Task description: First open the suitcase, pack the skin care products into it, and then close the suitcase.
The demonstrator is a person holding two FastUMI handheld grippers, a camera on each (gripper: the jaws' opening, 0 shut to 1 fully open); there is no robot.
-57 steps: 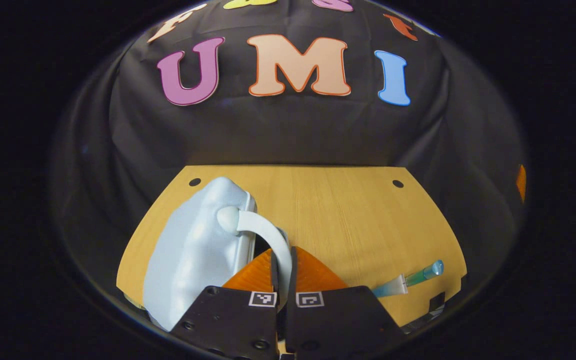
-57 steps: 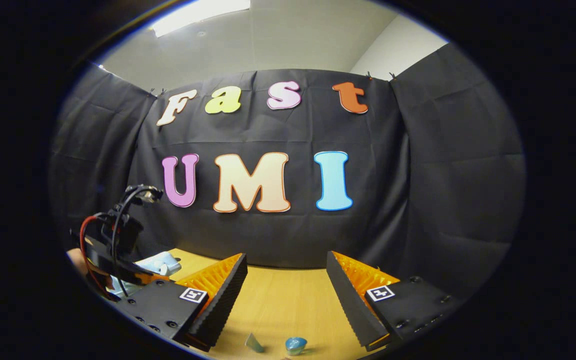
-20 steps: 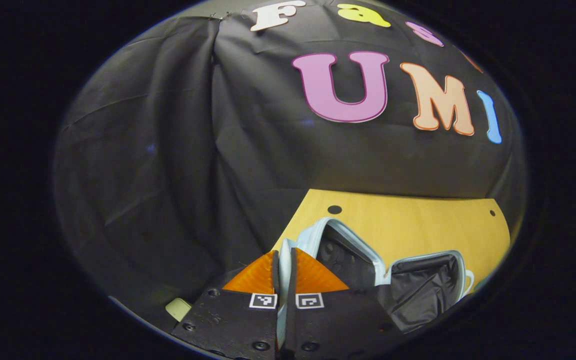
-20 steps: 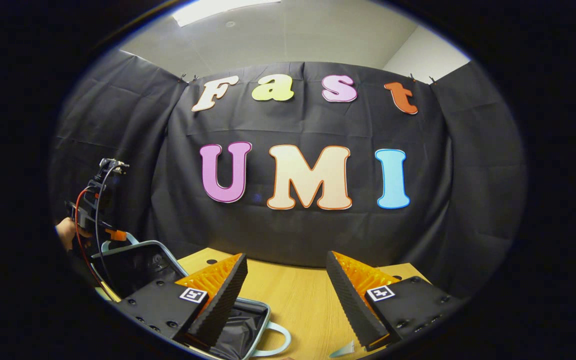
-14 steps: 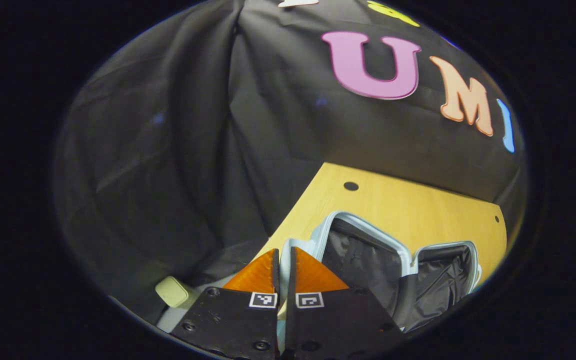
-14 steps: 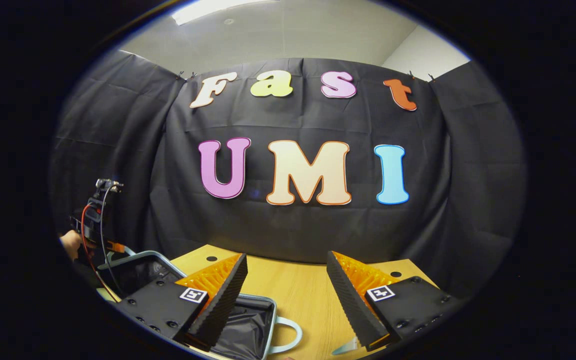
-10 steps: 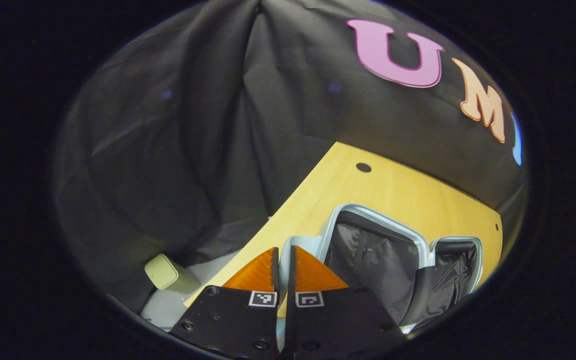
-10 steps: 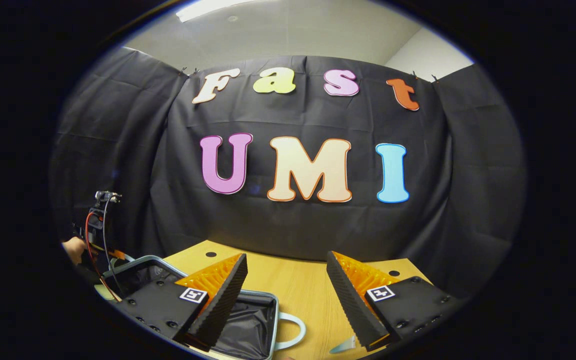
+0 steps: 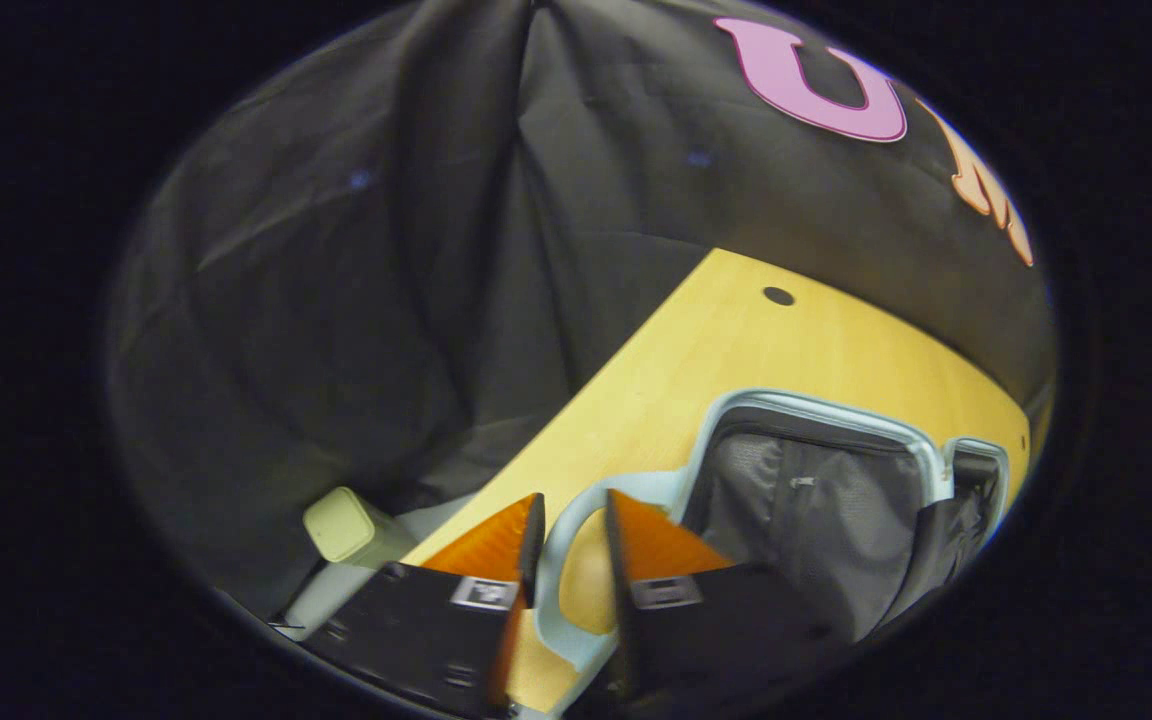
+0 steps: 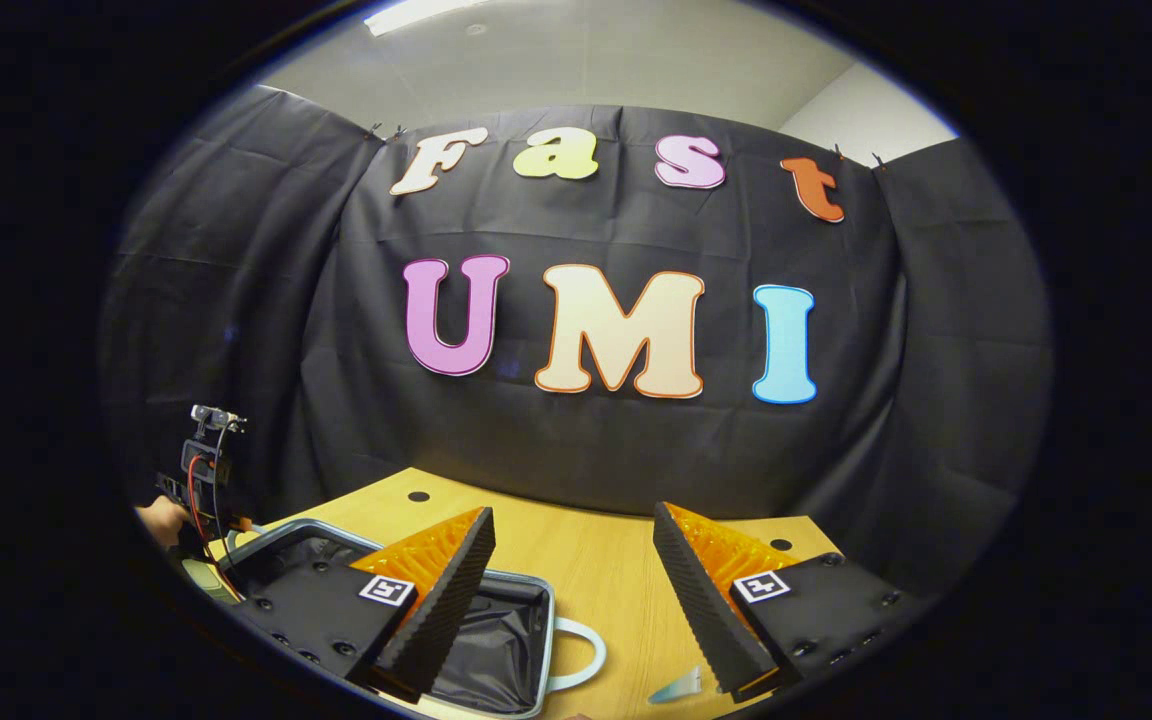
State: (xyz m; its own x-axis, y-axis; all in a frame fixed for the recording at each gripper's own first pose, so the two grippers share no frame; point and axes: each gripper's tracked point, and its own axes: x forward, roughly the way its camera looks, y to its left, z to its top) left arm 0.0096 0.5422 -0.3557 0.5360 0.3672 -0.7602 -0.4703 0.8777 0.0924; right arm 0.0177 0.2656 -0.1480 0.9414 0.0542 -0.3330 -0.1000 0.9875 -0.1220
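On the light wooden worktop (image 9: 736, 350), the pale blue hard-shell suitcase with black fabric lining (image 9: 816, 490) lies fully open, both halves flat, lining up.

Left hand-held gripper (image 9: 571, 520): fingers slightly parted, straddling the suitcase's pale blue loop handle (image 9: 561, 545) at the near-left end of the case. Handle sits in the gap; cannot tell if either finger touches it, not clamped. Worktop shows through the loop. Below the worktop's left edge, a pale green rounded block (image 9: 341, 525) stands on a light surface against the black cloth.

Right hand-held gripper (image 10: 571, 590): fingers wide apart, holding nothing, hovering above the worktop. Its left finger overlaps the open suitcase (image 10: 496, 640) in the right gripper view; a second pale blue loop handle (image 10: 581, 655) sticks out from the case's right end. Just right of that, a small translucent bluish-white tube end (image 10: 676, 686) lies on the worktop (image 10: 596, 560) near the right finger, outside the case, mostly cut off by the view edge. Far left in this view, the other gripper's body with red and black cables (image 10: 198, 470) and the hand (image 10: 161, 520) holding it, beside the suitcase's left end.
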